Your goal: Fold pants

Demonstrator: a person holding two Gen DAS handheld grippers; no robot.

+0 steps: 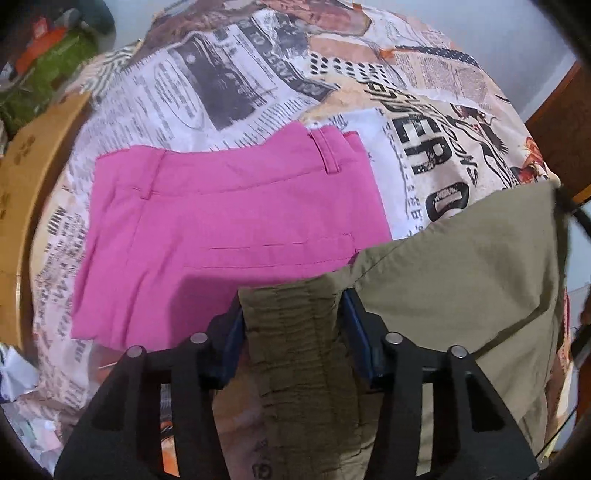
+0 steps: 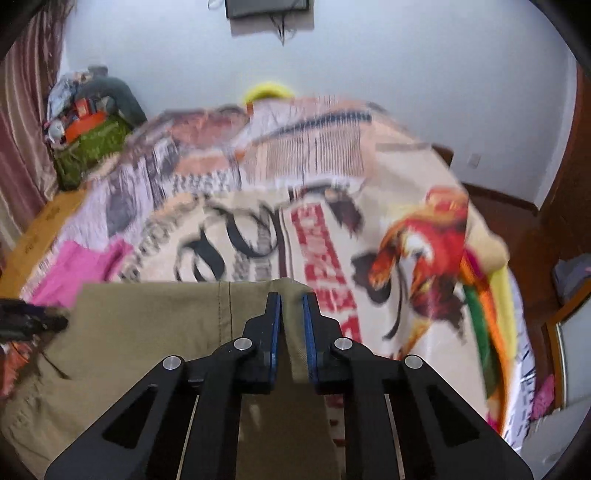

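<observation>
The left gripper (image 1: 291,325) and right gripper (image 2: 291,325) each clamp the olive pants (image 1: 461,266); light, limp fabric, best held at waistband corners.

Bedspread (image 1: 258,74) with newspaper and comic print covers the bed. Folded pink garment (image 1: 221,236) lies on it, about 9 o'clock of centre in the left wrist view. Cardboard box (image 1: 33,177) at 9 o'clock edge. Green bag (image 2: 92,147) at 10 o'clock against the curtain (image 2: 22,129). Dark screen (image 2: 267,7) on wall at 12 o'clock.
</observation>
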